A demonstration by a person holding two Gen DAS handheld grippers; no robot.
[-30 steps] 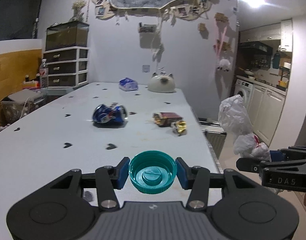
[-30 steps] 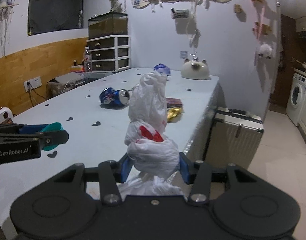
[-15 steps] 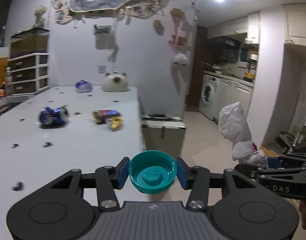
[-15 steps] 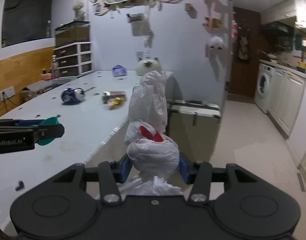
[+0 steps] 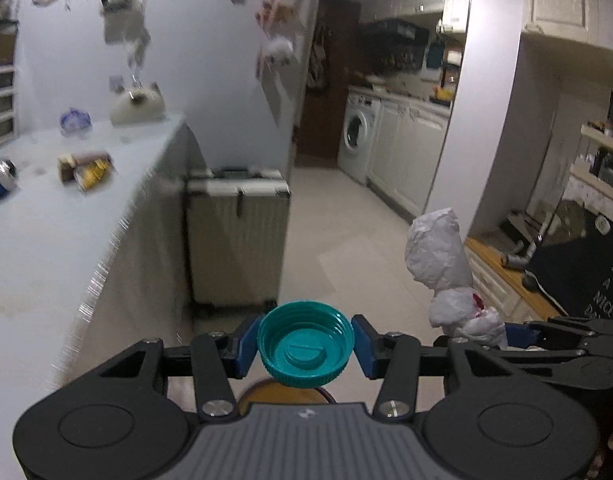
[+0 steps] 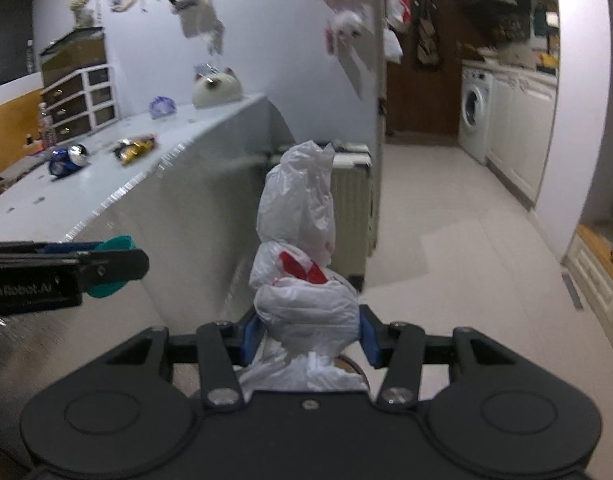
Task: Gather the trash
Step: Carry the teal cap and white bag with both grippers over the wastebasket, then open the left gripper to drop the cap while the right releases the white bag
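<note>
I've got the teal cap (image 5: 305,347) pinched in my left hand-held gripper (image 5: 305,350), the knotted white bag (image 6: 302,264) clamped in my right hand-held gripper (image 6: 306,334), both carried off for binning; crushed can (image 6: 67,159) and wrappers (image 6: 134,147) left on pale counter (image 6: 106,184) far left, tiled floor (image 6: 446,240), kitchen beyond

The left gripper (image 6: 106,266), seen from the right wrist camera, carries the partly blurred lettering "enRobot.AI" on its side. A dark mat (image 5: 586,280) at the right of the left wrist view shows the white fragments "HAV", "A", "NICE" and "DA", cut off by the edge.
</note>
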